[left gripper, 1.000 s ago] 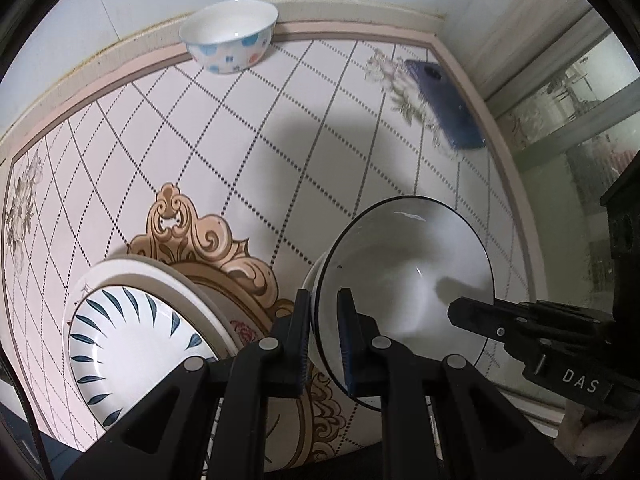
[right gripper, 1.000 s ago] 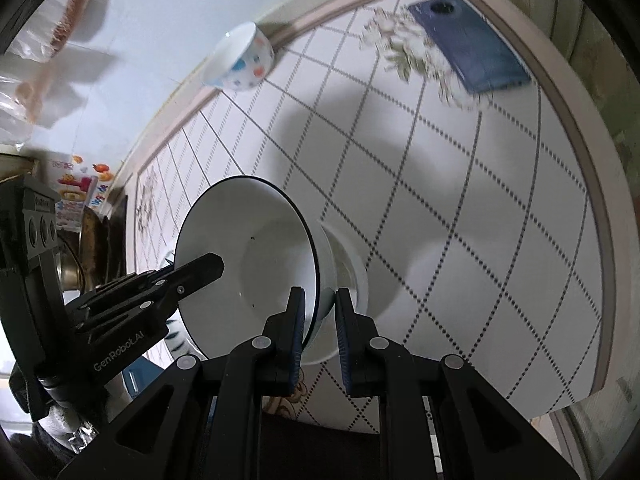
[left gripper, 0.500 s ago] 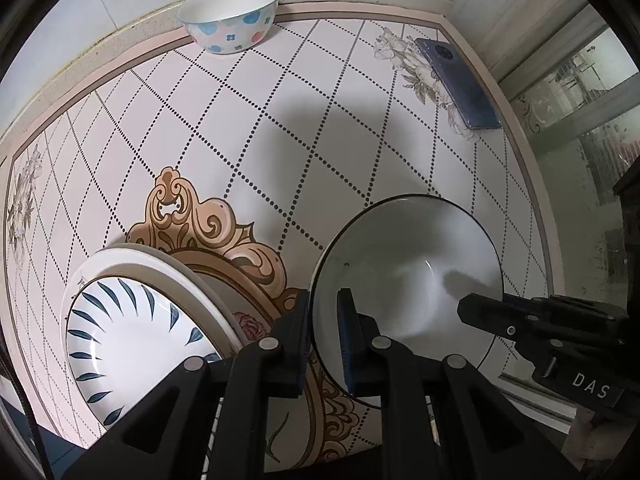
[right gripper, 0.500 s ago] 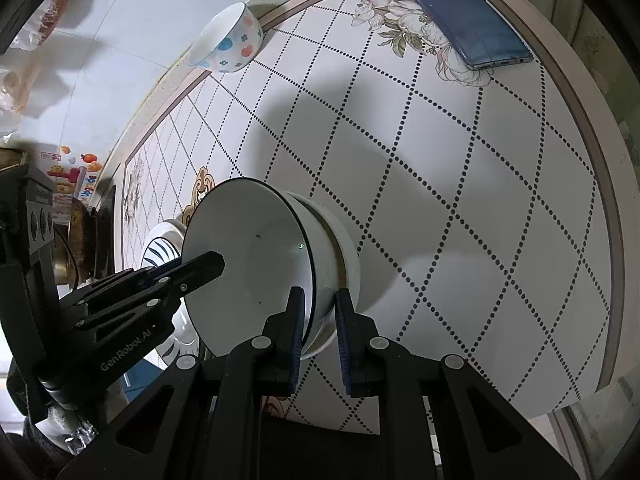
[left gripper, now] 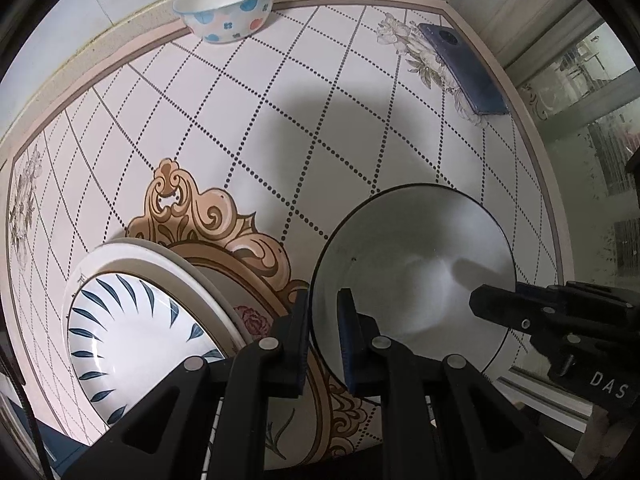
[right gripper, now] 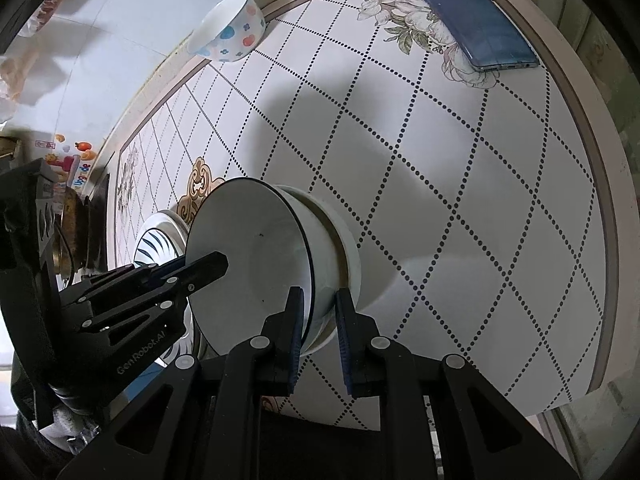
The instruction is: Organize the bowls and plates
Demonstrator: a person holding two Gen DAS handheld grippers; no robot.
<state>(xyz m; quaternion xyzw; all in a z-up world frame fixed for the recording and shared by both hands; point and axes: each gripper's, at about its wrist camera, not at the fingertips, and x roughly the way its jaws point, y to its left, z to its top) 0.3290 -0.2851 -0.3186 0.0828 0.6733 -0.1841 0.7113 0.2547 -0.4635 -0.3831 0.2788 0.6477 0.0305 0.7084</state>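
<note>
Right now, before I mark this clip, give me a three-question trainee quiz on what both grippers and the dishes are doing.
1. True or false: both grippers clamp the rim of the black-rimmed bowl.
2. Multiple choice: the phone lies A) inside a bowl, B) flat near the table's far corner, C) on the leaf-patterned plate.
3. Fill in: the spotted bowl stands against the ___.

Key: 1 true, left gripper, right gripper; 2 B; 3 wall.

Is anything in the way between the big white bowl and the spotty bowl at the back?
Nothing visible. Both grippers, left and right, grip the dark-rimmed bowl, and only bare tablecloth lies between it and the spotty bowl. The phone lies off to the right.
</note>
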